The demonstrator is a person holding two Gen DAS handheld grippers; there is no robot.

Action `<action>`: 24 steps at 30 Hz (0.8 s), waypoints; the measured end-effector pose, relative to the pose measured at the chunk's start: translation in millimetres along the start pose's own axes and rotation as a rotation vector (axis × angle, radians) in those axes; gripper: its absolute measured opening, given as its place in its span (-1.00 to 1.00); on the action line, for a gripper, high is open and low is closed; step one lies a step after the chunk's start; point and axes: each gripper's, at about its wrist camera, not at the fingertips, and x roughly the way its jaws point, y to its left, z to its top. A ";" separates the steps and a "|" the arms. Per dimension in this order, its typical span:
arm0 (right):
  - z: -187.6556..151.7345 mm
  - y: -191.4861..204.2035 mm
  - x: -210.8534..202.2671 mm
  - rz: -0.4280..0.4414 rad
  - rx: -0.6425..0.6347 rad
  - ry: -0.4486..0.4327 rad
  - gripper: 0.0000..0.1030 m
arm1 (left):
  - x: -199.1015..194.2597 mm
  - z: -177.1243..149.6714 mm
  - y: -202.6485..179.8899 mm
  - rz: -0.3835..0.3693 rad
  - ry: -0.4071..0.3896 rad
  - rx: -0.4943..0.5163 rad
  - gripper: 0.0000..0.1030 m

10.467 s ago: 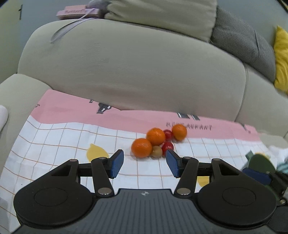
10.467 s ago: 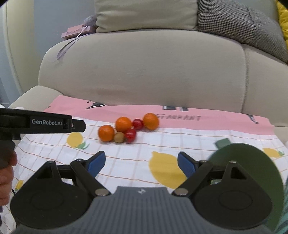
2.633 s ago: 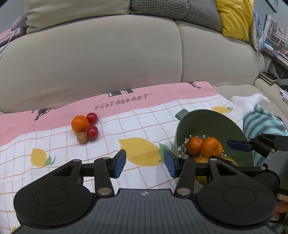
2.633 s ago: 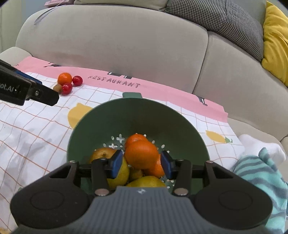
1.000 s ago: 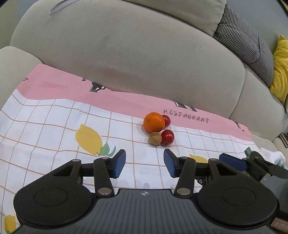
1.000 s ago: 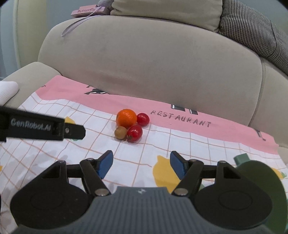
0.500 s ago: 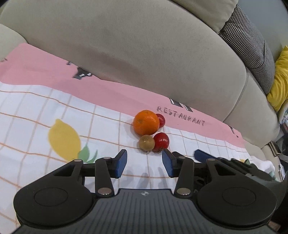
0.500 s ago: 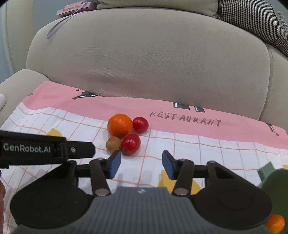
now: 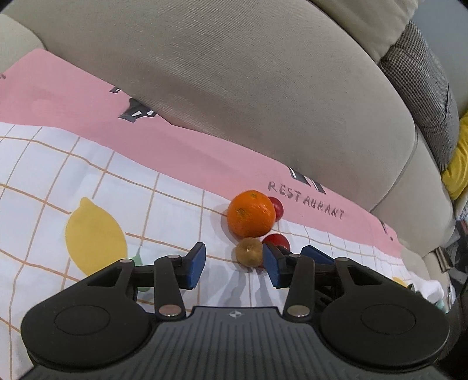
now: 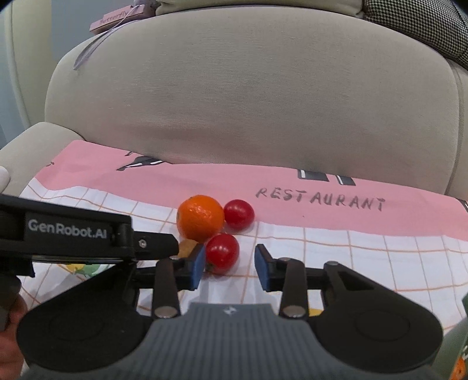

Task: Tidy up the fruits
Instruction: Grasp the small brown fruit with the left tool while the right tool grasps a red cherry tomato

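- Pink band along the far edge of the checked cloth (image 10: pixel 336 254) carries the word "RESTAURANT" in dark hand-style capitals, readable in both wrist views; small dark drawings sit on the band beside it, partly tucked under the sofa back (image 10: pixel 248 96).
- White lettering "GenRobot.AI" shows on the black side of the left gripper (image 10: pixel 163 248) where it crosses the right wrist view.
- Pink tag or booklet (image 10: pixel 115 19) on top of the sofa back has writing that looks like "Butterfly"; the end is cut off.
- Fruit cluster lies on the cloth just below the pink band: orange (image 9: pixel 251 213), two red tomatoes, one behind it (image 10: pixel 238 214) and one in front (image 10: pixel 222 252), and a small brownish fruit (image 9: pixel 248 251), all touching or nearly so.
- Left gripper in its own view (image 9: pixel 234 264): jaws have just been closing, yet stand apart with nothing pressed; the brownish fruit sits just ahead of the gap, close to the right-hand pad.
- Right gripper (image 10: pixel 229 267): jaws have just been closing, gap remains; the front tomato lies against the left pad, clear of the other, not pinched.
- Brownish fruit is mostly hidden behind the left gripper in the right wrist view.
- Green rim (image 10: pixel 456 345) at the lower right edge is cut off; an orange speck beside it is too small to identify.
- Yellow cushion (image 9: pixel 457 163) is only partly in frame.
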 end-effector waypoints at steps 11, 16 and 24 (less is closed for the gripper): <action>1.7 -7.3 16.3 0.064 0.086 0.035 -0.40 | 1.5 1.6 -3.7 -0.019 -0.007 0.007 -0.02; -1.6 -3.9 7.6 0.043 0.043 0.026 -0.54 | 7.7 -1.5 -9.2 -0.004 0.012 0.039 -0.02; -3.9 -15.6 -4.7 -0.009 0.022 0.032 -0.54 | 23.1 -3.9 -25.5 0.068 0.021 0.153 -0.02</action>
